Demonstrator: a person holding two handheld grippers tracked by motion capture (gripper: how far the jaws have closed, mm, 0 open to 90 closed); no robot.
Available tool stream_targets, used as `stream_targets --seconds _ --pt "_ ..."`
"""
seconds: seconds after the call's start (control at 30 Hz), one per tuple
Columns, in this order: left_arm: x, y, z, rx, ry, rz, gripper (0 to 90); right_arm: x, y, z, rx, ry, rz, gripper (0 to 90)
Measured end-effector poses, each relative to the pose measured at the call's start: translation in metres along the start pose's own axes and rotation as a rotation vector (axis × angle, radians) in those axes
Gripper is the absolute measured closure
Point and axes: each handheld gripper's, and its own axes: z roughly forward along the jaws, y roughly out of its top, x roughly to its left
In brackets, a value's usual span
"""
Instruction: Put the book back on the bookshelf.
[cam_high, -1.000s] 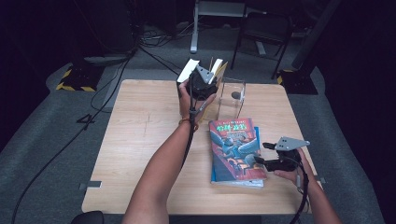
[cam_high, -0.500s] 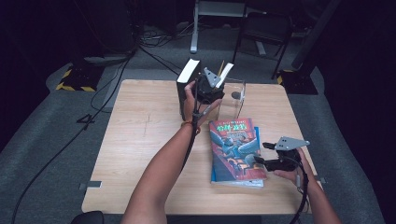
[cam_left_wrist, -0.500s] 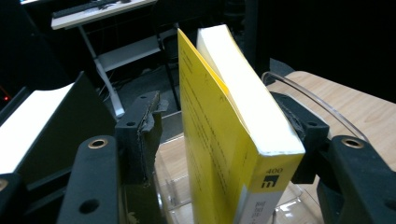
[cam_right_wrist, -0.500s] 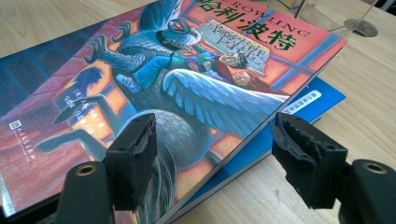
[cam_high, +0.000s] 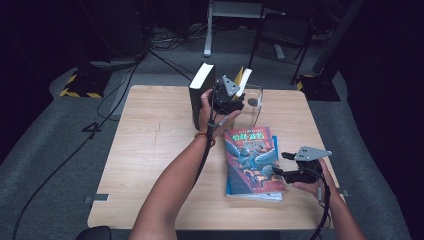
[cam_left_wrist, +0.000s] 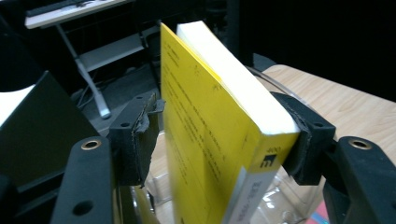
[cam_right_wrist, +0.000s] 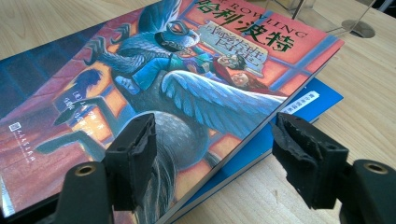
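A yellow paperback (cam_left_wrist: 210, 121) stands upright between the jaws of my left gripper (cam_left_wrist: 219, 130). The jaws have just been opening. One pad still touches the page edge, and a thin gap shows between the other pad and the cover. From above, this gripper (cam_high: 231, 97) holds the yellow book (cam_high: 243, 78) at a clear plastic bookstand (cam_high: 253, 105), beside an upright black book (cam_high: 201, 92). My right gripper (cam_right_wrist: 219, 154) is open, its jaws straddling the near corner of an illustrated novel (cam_right_wrist: 163, 79). The novel lies on a blue book (cam_right_wrist: 308, 100).
The wooden table (cam_high: 150, 150) has bare room on its left half. The two-book stack (cam_high: 252, 157) lies at the front right, with my right gripper (cam_high: 280, 164) at its edge. Chairs, cables and a grey floor surround the table.
My left gripper has shifted a little to the right with the yellow book, away from the black book and toward the clear stand. The right hand has stayed put.
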Motion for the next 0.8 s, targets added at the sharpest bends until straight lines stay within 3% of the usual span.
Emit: stream_targets --seconds 0.33,0.53,0.8 --pt "-0.003 -0.006 -0.01 0.005 -0.061 0.008 32.6 0.0 0.0 0.0 -0.001 0.005 0.007 30.9" --pt "-0.003 -0.011 -0.026 0.002 -0.114 0.027 31.4 -0.001 -0.001 0.0 -0.006 0.0 0.018 30.6" --pt "0.002 -0.027 -0.045 0.031 -0.151 0.055 29.6 0.0 0.0 0.0 -0.008 -0.004 0.015 30.0"
